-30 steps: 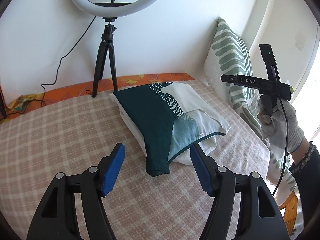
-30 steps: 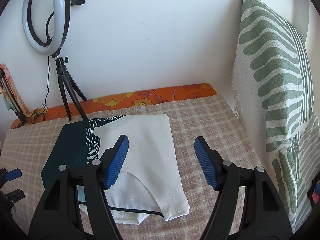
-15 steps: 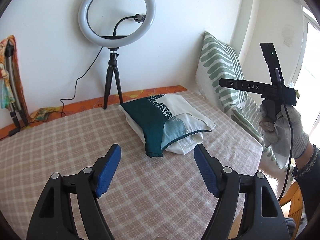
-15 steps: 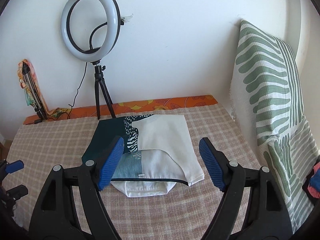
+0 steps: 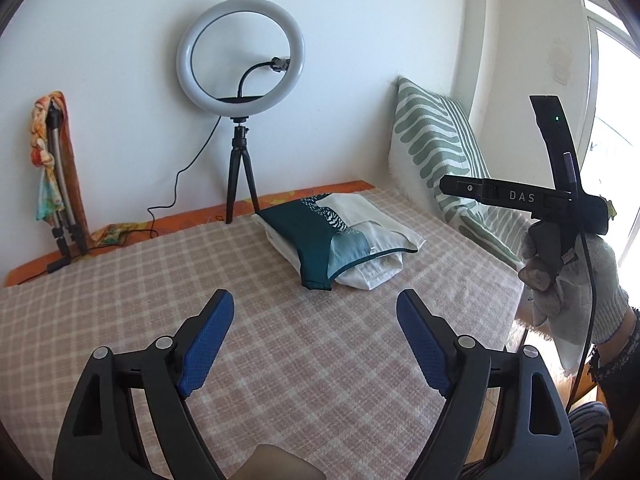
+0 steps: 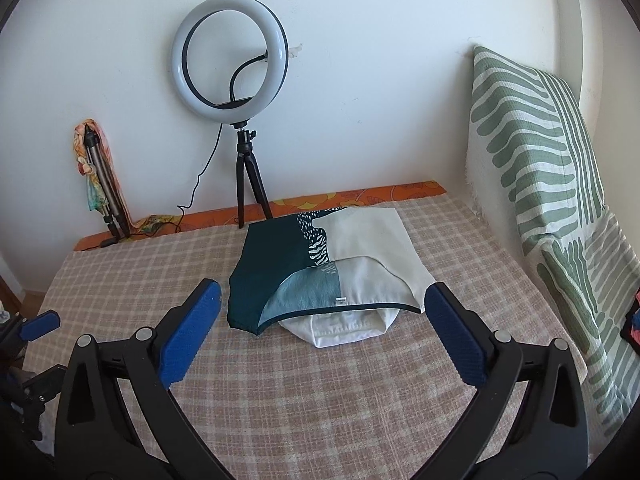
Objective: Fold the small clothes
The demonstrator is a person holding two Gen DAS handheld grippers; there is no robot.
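Because the folded garment [image 6: 324, 272] lies loose on the checked bed cover [image 6: 320, 400], well ahead of our left gripper [image 5: 316, 340] and just ahead of our right gripper [image 6: 322, 332], we judge that a stray brush could spill its layers. Both grippers' jaws are opening with nothing between them. We see a teal and white bundle, its white layer poking out underneath.
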